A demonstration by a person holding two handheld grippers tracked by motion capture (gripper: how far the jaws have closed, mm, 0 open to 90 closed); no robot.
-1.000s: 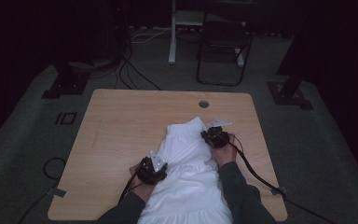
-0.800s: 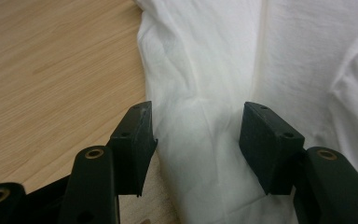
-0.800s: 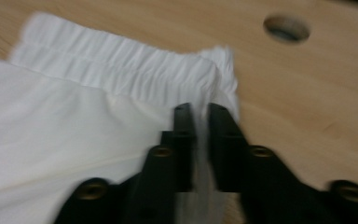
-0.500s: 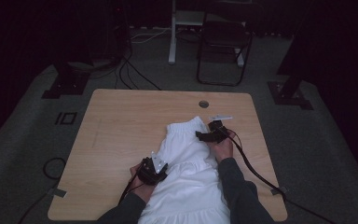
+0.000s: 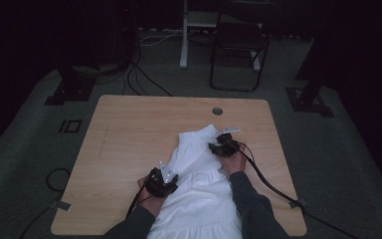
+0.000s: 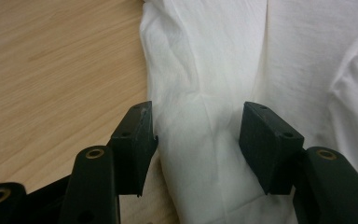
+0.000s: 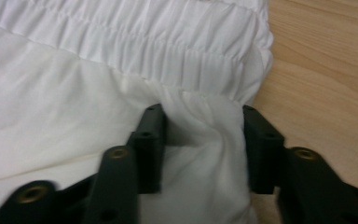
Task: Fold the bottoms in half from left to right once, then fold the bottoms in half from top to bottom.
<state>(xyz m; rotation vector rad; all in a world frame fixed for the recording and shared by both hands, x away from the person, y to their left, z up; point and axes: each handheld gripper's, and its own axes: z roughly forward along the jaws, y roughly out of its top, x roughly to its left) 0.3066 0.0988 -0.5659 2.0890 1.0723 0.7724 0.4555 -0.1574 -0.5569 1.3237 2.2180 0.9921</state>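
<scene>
place: dim lab/studio | evidence: stand bases (image 5: 69, 89), floor cables (image 5: 139, 74), folding chair (image 5: 238, 55)

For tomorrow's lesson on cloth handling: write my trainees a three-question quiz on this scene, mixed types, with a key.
1. True or false: the white garment lies on a glass table.
2. The right gripper sits nearest which part of the garment? A) gathered band B) hem C) pocket
3. Fill in: cloth lies between the open jaws of the left gripper, beside the bare ___ table.

Key: 1 false; 2 A; 3 wooden.
</scene>
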